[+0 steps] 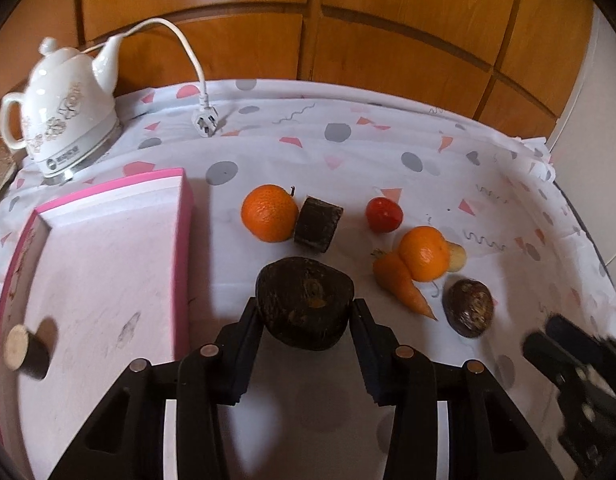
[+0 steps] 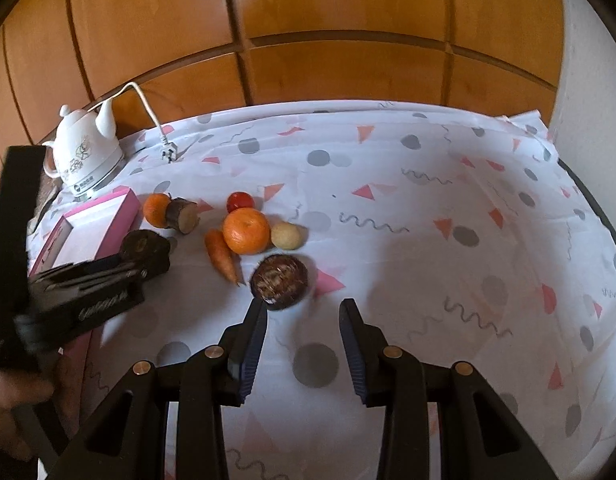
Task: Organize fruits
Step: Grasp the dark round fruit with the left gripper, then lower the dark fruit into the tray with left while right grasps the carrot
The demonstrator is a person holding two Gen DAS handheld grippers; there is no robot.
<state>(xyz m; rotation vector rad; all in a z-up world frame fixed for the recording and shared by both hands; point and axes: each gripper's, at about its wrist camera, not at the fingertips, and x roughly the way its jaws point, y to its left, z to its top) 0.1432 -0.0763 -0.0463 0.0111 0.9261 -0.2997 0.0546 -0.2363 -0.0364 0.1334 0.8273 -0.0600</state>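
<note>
My left gripper point(image 1: 304, 309) is shut on a big dark brown lumpy fruit point(image 1: 303, 304), held just right of the pink box point(image 1: 99, 280); it also shows in the right wrist view point(image 2: 144, 250). A dark stick piece point(image 1: 27, 350) lies in the box. On the cloth lie an orange point(image 1: 269, 213), a dark cut piece point(image 1: 318, 224), a red tomato point(image 1: 384, 214), a second orange point(image 1: 423, 253), a carrot point(image 1: 402, 284), a pale round fruit point(image 2: 285, 235) and a dark round fruit point(image 2: 279, 282). My right gripper point(image 2: 301, 310) is open, just short of that dark round fruit.
A white electric kettle point(image 1: 63, 108) with its cord and plug point(image 1: 205, 120) stands at the back left. Wooden panelling point(image 1: 348, 20) runs behind the table. The patterned tablecloth point(image 2: 448, 260) stretches to the right.
</note>
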